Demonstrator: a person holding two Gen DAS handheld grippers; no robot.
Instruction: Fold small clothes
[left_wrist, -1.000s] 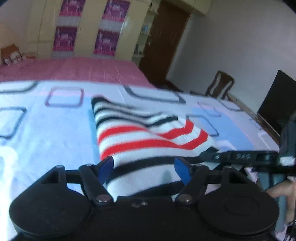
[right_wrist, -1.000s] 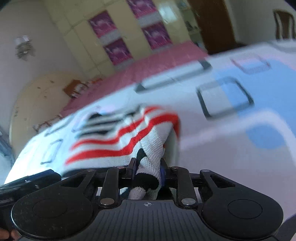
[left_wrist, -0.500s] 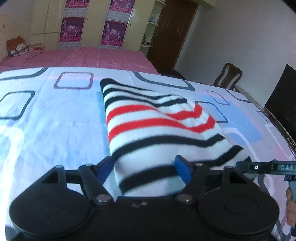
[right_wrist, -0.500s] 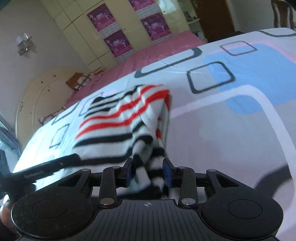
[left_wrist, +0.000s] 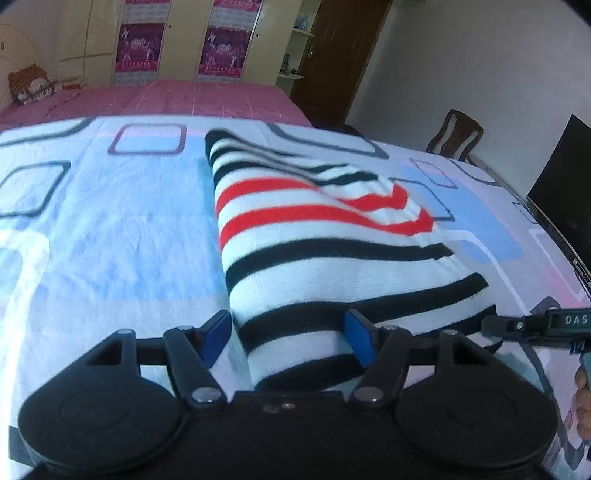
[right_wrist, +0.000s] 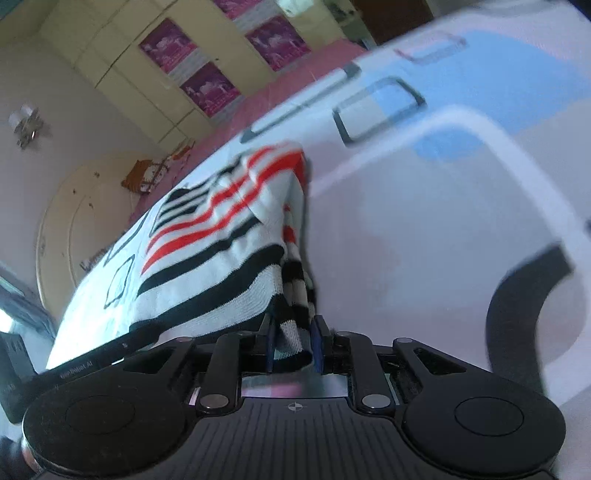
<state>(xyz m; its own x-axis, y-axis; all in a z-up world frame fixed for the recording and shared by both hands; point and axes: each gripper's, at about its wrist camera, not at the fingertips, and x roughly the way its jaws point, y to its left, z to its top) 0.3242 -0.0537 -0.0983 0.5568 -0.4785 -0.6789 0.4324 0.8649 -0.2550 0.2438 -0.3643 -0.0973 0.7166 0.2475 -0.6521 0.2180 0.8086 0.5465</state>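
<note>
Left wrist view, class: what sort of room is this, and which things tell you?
Most likely a bedroom: a patterned bedsheet under the striped garment, a pink-covered bed beyond, and tall wardrobe doors along the far wall.

A folded red-, black- and white-striped knit garment lies on a bedsheet printed with rounded squares, its near edge between the left gripper fingers; the right gripper, right of it, pinches a corner.
</note>
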